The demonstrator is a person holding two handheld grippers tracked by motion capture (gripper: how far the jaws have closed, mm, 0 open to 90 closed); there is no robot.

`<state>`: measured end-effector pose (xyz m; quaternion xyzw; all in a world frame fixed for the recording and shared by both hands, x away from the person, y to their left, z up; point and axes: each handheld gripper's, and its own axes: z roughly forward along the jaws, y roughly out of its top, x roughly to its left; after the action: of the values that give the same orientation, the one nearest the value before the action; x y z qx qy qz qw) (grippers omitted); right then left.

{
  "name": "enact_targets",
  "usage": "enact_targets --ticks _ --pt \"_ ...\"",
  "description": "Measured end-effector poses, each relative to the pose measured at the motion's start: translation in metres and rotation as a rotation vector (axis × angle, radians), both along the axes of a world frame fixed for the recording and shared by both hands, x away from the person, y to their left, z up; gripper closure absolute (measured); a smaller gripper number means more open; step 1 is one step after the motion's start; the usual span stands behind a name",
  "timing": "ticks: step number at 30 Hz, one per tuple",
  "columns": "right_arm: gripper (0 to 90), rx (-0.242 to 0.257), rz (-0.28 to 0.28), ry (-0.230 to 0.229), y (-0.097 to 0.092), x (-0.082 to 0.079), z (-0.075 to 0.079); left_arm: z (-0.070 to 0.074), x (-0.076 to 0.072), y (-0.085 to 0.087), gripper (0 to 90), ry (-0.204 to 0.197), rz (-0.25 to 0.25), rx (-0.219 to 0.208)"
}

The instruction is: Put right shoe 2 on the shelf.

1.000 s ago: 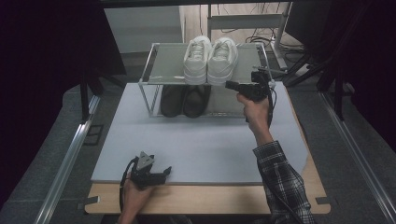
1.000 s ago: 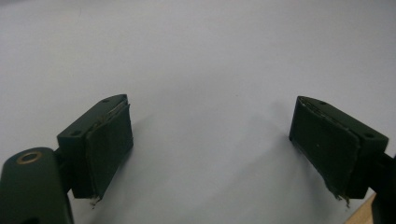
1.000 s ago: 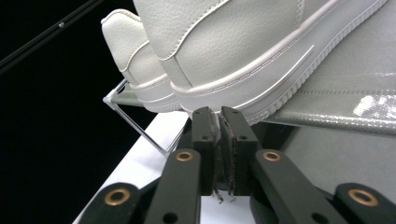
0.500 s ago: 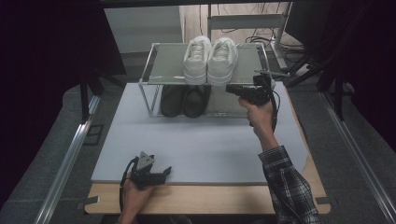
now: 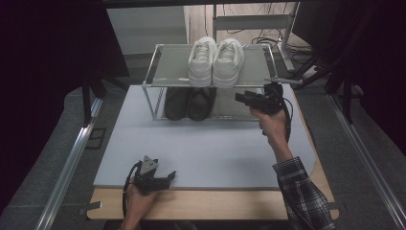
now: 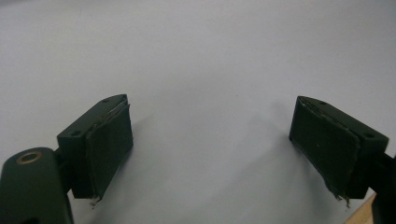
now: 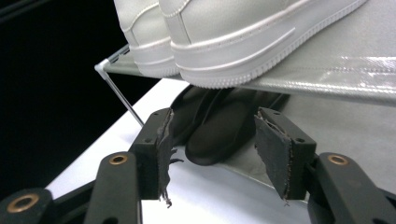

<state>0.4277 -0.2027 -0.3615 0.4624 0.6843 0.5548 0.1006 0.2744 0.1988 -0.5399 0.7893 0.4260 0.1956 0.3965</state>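
Note:
A wire shoe rack (image 5: 168,67) stands at the back of the table. A pair of white sneakers (image 5: 215,62) sits on its top shelf and a pair of black shoes (image 5: 189,103) on the lower one. My right gripper (image 5: 239,98) hovers at the rack's right front and points left toward the black shoes. In the right gripper view my right gripper (image 7: 215,122) is open and its jaws have just been opening. Nothing is between them; the black shoes (image 7: 219,133) lie farther off, under the white sneakers (image 7: 243,32). My left gripper (image 5: 168,176) rests open at the table's front, over bare mat (image 6: 210,56).
A pale grey mat (image 5: 215,148) covers the table, with a strip of wood (image 5: 215,203) at the front edge. Metal rails (image 5: 72,158) run along both sides, and dark stands and cables sit behind and right of the rack.
My right hand has dropped slightly from the top shelf's level to the lower shelf's opening. The left hand has stayed put.

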Motion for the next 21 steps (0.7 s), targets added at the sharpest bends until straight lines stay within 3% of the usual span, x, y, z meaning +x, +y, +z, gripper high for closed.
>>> enact_targets --ticks 8,21 --pt "45.5 -0.075 0.004 -0.007 -0.004 -0.01 -0.006 0.0 0.0 0.0 12.8 0.001 0.0 0.0" --pt "42.1 -0.209 0.039 -0.056 -0.004 -0.036 -0.012 0.0 0.0 0.0 12.8 0.001 0.001 -0.001"
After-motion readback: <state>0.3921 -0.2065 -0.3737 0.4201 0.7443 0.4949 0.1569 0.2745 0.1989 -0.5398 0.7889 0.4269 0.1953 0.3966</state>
